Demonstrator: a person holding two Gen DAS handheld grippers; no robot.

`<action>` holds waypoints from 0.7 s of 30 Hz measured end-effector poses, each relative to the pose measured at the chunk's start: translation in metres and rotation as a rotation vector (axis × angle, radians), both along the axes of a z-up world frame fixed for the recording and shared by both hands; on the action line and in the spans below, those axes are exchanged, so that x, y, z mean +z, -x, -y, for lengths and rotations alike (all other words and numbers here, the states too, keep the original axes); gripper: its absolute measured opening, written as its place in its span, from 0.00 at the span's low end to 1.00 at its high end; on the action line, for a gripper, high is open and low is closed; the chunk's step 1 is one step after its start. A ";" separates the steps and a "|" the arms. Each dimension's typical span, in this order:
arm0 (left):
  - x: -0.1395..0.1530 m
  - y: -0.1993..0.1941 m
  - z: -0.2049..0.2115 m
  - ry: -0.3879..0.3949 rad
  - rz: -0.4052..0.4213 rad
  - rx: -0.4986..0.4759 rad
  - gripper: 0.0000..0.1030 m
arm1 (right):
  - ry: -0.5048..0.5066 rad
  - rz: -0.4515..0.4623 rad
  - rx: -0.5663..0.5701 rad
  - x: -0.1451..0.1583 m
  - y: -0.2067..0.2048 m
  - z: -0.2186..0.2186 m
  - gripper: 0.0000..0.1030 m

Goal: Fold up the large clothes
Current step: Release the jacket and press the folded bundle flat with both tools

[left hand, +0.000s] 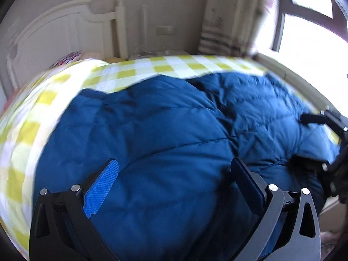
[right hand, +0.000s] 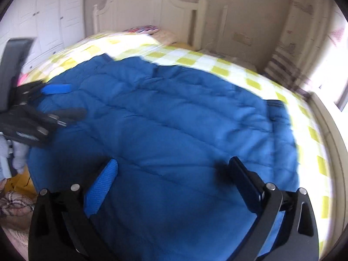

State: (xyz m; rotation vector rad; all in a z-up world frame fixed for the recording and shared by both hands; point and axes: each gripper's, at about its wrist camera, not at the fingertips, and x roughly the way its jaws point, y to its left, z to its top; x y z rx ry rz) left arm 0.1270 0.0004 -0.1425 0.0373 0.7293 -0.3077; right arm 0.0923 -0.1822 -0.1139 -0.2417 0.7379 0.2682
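A large blue quilted puffer jacket (left hand: 165, 134) (right hand: 174, 117) lies spread on a bed with a yellow-and-white checked sheet (left hand: 134, 69) (right hand: 217, 65). My left gripper (left hand: 174, 163) hovers over the near part of the jacket, open, with only jacket fabric showing in the wide gap between its fingers. In the right wrist view the left gripper (right hand: 69, 100) sits at the jacket's left edge. My right gripper (right hand: 174, 163) is open over the jacket's near right part. It also shows at the right edge of the left wrist view as the right gripper (left hand: 304, 140). Both views are motion-blurred.
A white headboard (left hand: 65, 26) (right hand: 152, 6) and a pillow (right hand: 143, 29) stand at the far end of the bed. A bright window (left hand: 304, 26) and striped curtain (left hand: 217, 34) are on the right. White wardrobe doors (right hand: 50, 17) and floor clutter (right hand: 15, 200) lie left.
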 end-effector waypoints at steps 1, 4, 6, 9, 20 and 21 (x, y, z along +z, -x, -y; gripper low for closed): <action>0.003 0.006 -0.013 0.005 0.024 0.044 0.96 | -0.008 0.014 -0.034 0.003 0.002 0.012 0.97; -0.010 0.010 -0.051 -0.005 0.014 0.169 0.96 | -0.053 0.025 -0.159 0.000 0.006 0.056 0.97; -0.020 0.013 -0.066 0.058 0.015 0.143 0.96 | -0.171 -0.006 -0.197 -0.013 0.007 0.089 0.98; -0.021 0.015 -0.057 -0.013 0.027 0.154 0.96 | -0.244 0.005 -0.197 -0.022 0.016 0.104 0.98; -0.006 0.057 0.025 -0.089 0.034 -0.071 0.96 | -0.035 0.044 0.024 -0.011 0.069 0.001 0.97; -0.021 0.056 0.036 -0.150 0.047 -0.045 0.96 | -0.004 0.056 0.012 -0.021 0.070 -0.007 0.98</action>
